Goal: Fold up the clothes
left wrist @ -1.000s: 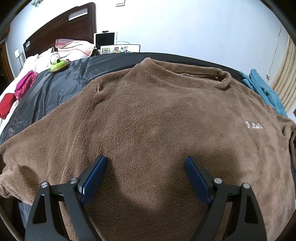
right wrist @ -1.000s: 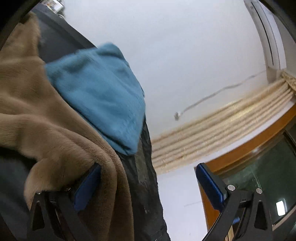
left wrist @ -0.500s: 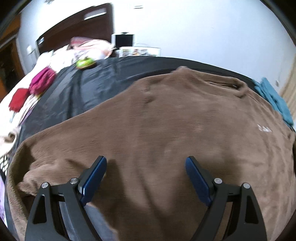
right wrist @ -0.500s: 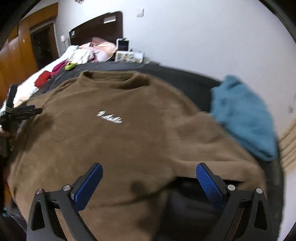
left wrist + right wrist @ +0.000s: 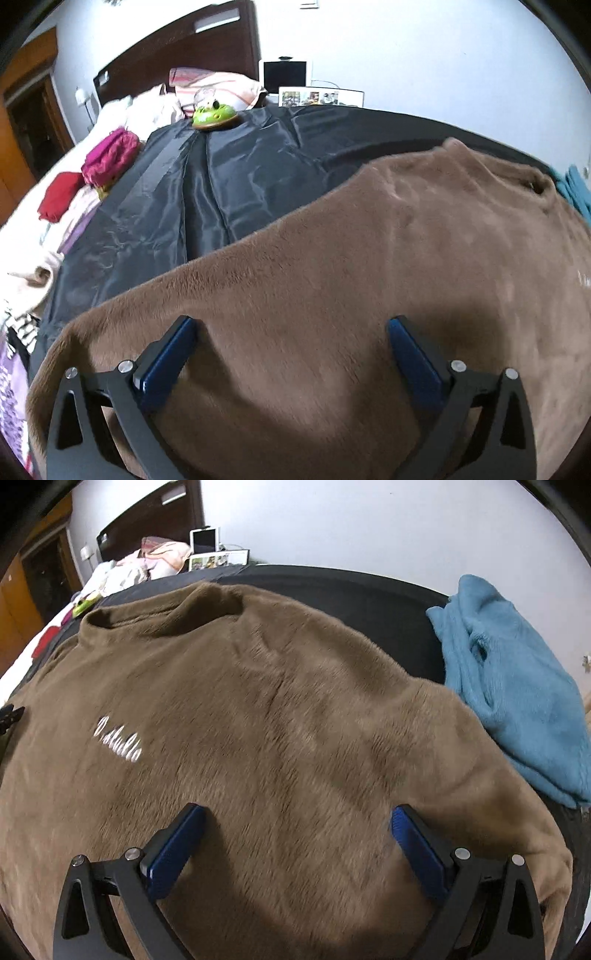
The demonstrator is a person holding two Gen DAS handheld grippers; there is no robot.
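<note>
Brown fleece sweatshirt (image 5: pixel 280 716) spread flat, front up, on black satin sheet (image 5: pixel 207 192) over the bed. All positions below taken from the sweatshirt.

Left gripper (image 5: pixel 291 354): over the sweatshirt's left sleeve/shoulder side, pointing steeply down. Jaws spread wide, just been opening further; only flat fleece under the gap, nothing pinched. Blue pads (image 5: pixel 166 363) clear of fabric as far as visible.

Right gripper (image 5: pixel 295 843): over the chest, below and right of the white script logo (image 5: pixel 119 740). Jaws wide apart, nothing gripped, fleece lying flat beneath. Some motion blur here.

Collar (image 5: pixel 162 614) at the far end of the sweatshirt, towards the wall. Right sleeve (image 5: pixel 517 812) running down along the sheet's edge.

Teal fleece garment (image 5: pixel 517 694): crumpled, just beside the right shoulder, touching or overlapping the sleeve edge; cannot tell which.

Green toy (image 5: pixel 214 115): on the sheet, well beyond the left shoulder, near the pink pillow (image 5: pixel 214 86).
Magenta folded cloth (image 5: pixel 110 157) and red cloth (image 5: pixel 61 201): off the sheet, well left of the sweatshirt.
Dark wooden headboard (image 5: pixel 184 55) and white monitor (image 5: pixel 286 75): far behind the collar, against the wall.
</note>
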